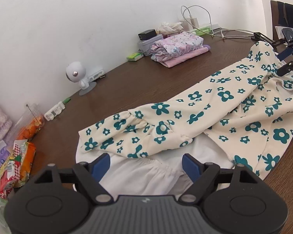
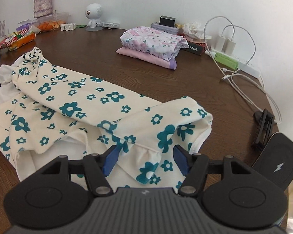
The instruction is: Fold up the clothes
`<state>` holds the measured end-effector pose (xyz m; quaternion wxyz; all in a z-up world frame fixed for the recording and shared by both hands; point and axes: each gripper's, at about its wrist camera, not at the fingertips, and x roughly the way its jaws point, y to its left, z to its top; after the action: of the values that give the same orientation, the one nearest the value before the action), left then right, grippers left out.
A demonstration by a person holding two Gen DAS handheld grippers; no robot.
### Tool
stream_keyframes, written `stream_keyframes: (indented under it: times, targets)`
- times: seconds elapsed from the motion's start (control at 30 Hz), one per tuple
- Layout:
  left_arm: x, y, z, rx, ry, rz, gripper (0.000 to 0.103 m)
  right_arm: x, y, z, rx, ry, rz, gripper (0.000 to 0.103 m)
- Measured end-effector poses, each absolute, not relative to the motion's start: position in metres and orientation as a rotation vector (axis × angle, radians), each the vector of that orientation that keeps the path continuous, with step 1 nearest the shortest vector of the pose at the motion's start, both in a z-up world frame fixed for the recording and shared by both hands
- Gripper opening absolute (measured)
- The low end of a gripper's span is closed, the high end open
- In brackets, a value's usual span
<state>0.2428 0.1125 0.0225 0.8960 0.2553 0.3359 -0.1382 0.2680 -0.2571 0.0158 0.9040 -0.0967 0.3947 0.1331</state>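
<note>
Brown table [image 1: 146, 81] under rumpled cream teal-flowered garment [image 1: 224, 105], both grippers' jaws apart, gripping nothing.

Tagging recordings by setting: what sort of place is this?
Probably a lived-in home room: a brown wooden table against a white wall, with folded clothes, snack packets and phone chargers.

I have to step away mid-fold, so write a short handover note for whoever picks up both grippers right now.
Left gripper: open over the white inner fabric at one end of the floral garment, holding nothing.
Right gripper: open over the garment's other end, fabric between its jaws but not pinched.
Done: the garment has one long fold laid over, still loose and rumpled; the folded pink stack sits at the back of the table.
Left: smooth it, fold it smaller, add it to the stack.
</note>
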Motion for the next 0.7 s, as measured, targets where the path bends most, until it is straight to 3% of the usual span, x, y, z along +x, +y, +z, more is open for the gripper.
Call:
stream_keyframes:
  times: [0.1, 0.2, 0.33, 0.4, 0.43, 0.7]
  targets:
    - [0.25, 0.114, 0.018, 0.521, 0.699, -0.283, 0.08, 0.271, -0.256, 0.012, -0.171, 0.816, 0.276, 0.059]
    - [0.26, 0.107, 0.015, 0.538, 0.701, -0.302, 0.072, 0.273, -0.257, 0.013, -0.142, 0.817, 0.283, 0.039]
    - [0.272, 0.094, 0.004, 0.612, 0.741, -0.358, 0.045, 0.273, -0.257, 0.014, -0.146, 0.831, 0.294, 0.018]
    - [0.274, 0.089, 0.001, 0.628, 0.758, -0.407, 0.014, 0.272, -0.256, 0.014, -0.154, 0.836, 0.304, 0.009]
    - [0.274, 0.087, 0.001, 0.63, 0.758, -0.421, 0.009, 0.271, -0.254, 0.015, -0.165, 0.831, 0.308, 0.006]
    - [0.289, 0.097, 0.055, 0.557, 0.588, -0.38, 0.003, 0.282, -0.261, 0.069, -0.142, 0.701, 0.338, 0.004]
